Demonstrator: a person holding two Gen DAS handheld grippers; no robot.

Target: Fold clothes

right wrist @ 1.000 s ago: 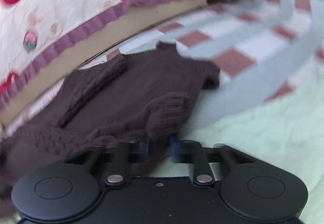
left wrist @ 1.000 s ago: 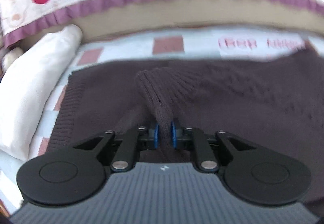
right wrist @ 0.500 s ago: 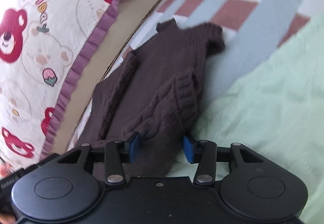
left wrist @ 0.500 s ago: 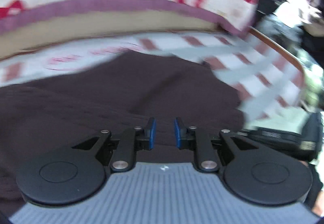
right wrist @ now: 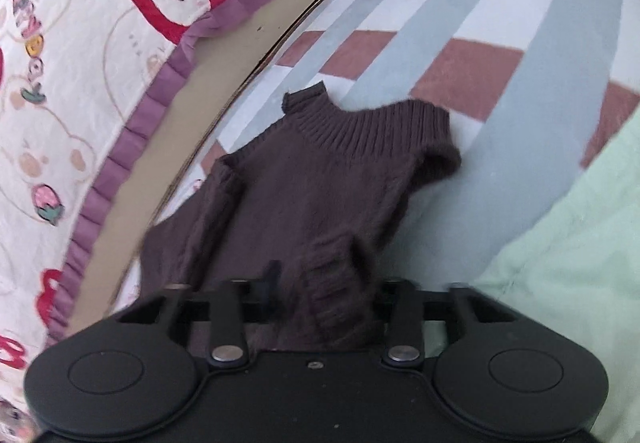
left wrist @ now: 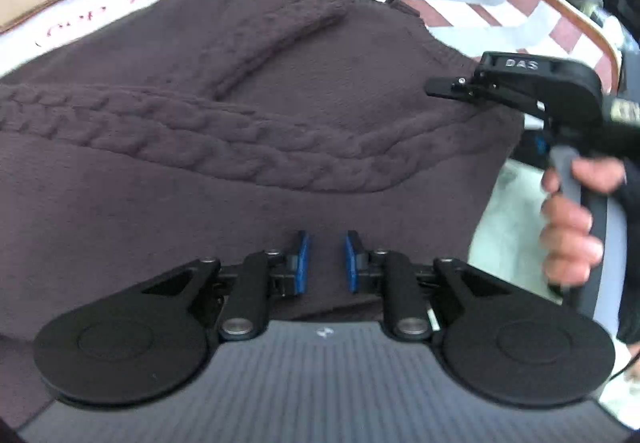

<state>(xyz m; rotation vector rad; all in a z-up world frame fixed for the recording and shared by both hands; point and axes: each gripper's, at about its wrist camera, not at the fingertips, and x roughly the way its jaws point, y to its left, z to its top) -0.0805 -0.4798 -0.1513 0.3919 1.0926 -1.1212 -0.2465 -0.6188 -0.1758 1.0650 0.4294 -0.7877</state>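
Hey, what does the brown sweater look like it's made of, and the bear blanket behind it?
The brown sweater looks like a thick, matte wool or acrylic knit: cable braids and a ribbed collar show, with fuzzy edges. The bear blanket looks like quilted cotton or a similar soft fabric, given its stitched puckering, printed bears and ruffled purple trim. The exact fibre cannot be told for either.

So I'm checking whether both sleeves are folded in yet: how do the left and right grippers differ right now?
The left gripper hangs over the brown sweater with a narrow bare gap between its blue pads; the right gripper is spread wider, with a ribbed cuff lying between its fingers. The left one points across the sweater's flat body; the right one sits at its edge, facing the collar. Both are open, gripping nothing.
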